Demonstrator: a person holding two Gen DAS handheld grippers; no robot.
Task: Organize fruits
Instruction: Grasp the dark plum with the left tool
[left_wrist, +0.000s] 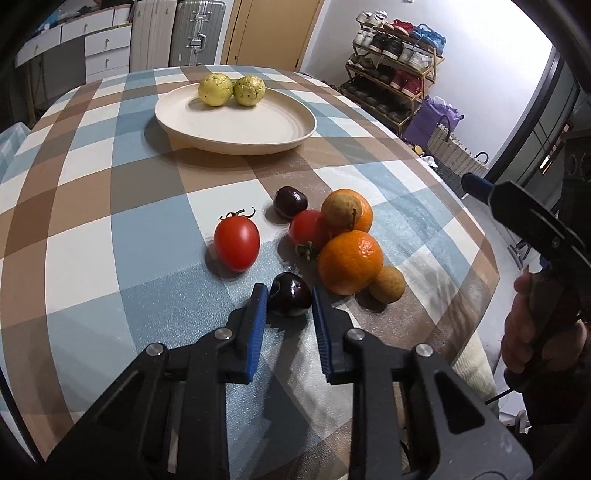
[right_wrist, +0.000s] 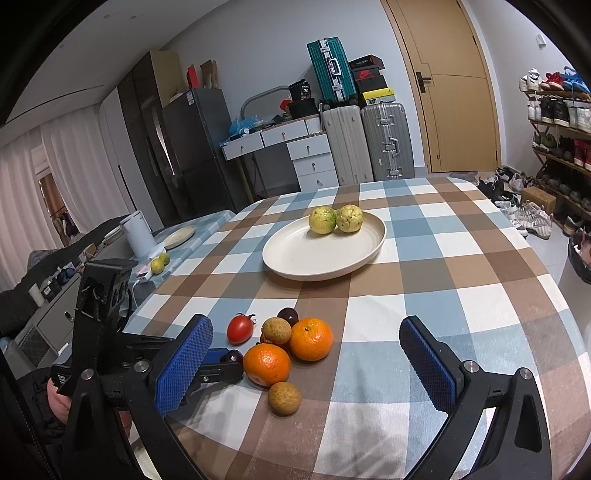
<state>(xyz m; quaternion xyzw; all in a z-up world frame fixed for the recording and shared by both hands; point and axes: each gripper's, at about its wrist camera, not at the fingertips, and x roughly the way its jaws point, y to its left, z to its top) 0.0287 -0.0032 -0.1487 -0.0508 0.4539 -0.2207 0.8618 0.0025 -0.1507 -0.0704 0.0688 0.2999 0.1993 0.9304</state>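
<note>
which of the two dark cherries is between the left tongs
The near cherry, beside the front orange. The other cherry lies farther back, toward the plate.

Two black claws: left claw (left_wrist: 290, 295) and right claw (right_wrist: 306, 354), both with angular plastic links, round silver screws at the pivots, blue knobbly pads (right_wrist: 184, 365). Thin black cable (left_wrist: 498, 397) below one grip. Dark sleeve (right_wrist: 35, 402).

From the right wrist, the left gripper (right_wrist: 225, 360) hides most of the dark cherry (right_wrist: 232, 356); the second tomato (left_wrist: 308, 227) is nearly covered by the fruit pile.
</note>
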